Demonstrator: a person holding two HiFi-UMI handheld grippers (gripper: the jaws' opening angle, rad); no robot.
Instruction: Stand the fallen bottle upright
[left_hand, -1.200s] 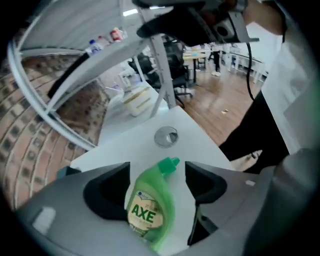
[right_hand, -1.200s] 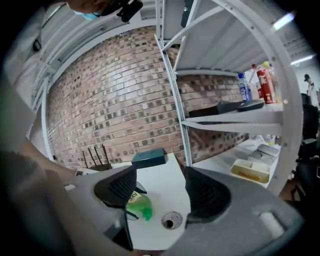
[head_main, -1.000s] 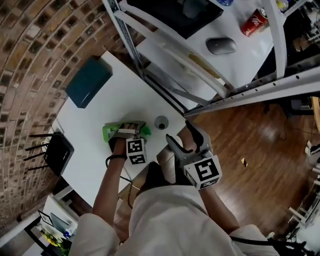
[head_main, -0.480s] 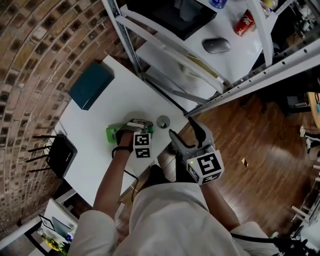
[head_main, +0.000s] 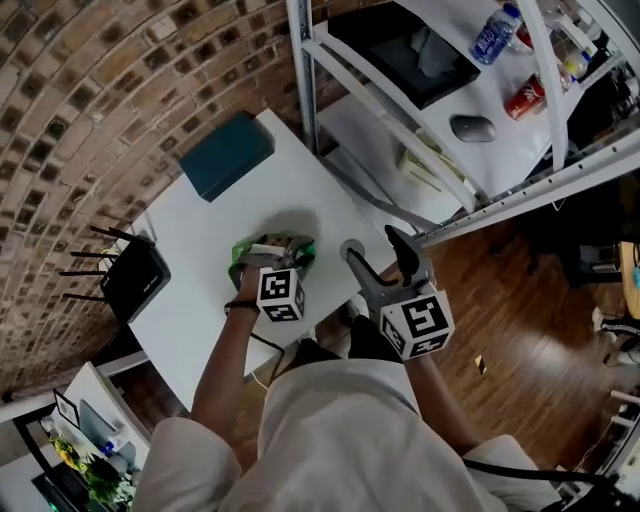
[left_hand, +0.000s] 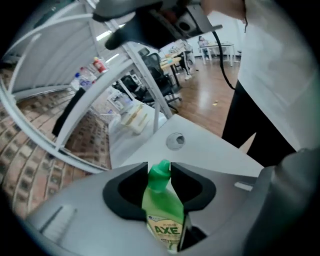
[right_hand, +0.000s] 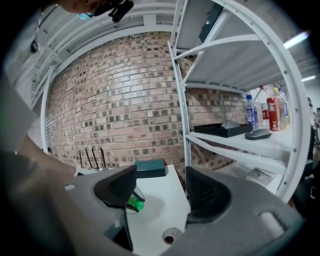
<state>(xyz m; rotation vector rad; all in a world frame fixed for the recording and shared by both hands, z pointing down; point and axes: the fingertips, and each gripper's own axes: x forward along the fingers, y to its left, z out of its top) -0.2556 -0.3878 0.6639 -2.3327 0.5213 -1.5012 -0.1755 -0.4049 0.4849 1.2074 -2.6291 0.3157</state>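
Head view, looking steeply down: the brick wall (head_main: 90, 110) fills the ten o'clock side and the white shelving rack (head_main: 400, 130) runs from twelve to three. Below them sits the white bench (head_main: 190, 250), and that's where the action is. The teal box (head_main: 226, 155) lies at eleven o'clock from the bottle, and the black router (head_main: 135, 282) with its antennas sits at nine, right on the bench edge.

The left gripper (head_main: 272, 250) is over the middle of the bench, its fingers clamped tight on the green bottle (head_main: 303, 255). The left gripper view shows it clearly: the fingers pinch the neck just under the cap, and the bottle runs along them with its cap pointing away and the label facing the camera. Whether its base touches the bench, I can't tell.

At three o'clock from the bottle, the right gripper (head_main: 378, 255) hangs by the bench edge, fingers apart and holding nothing. A small round hole (head_main: 350, 248) in the bench sits between the two grippers.
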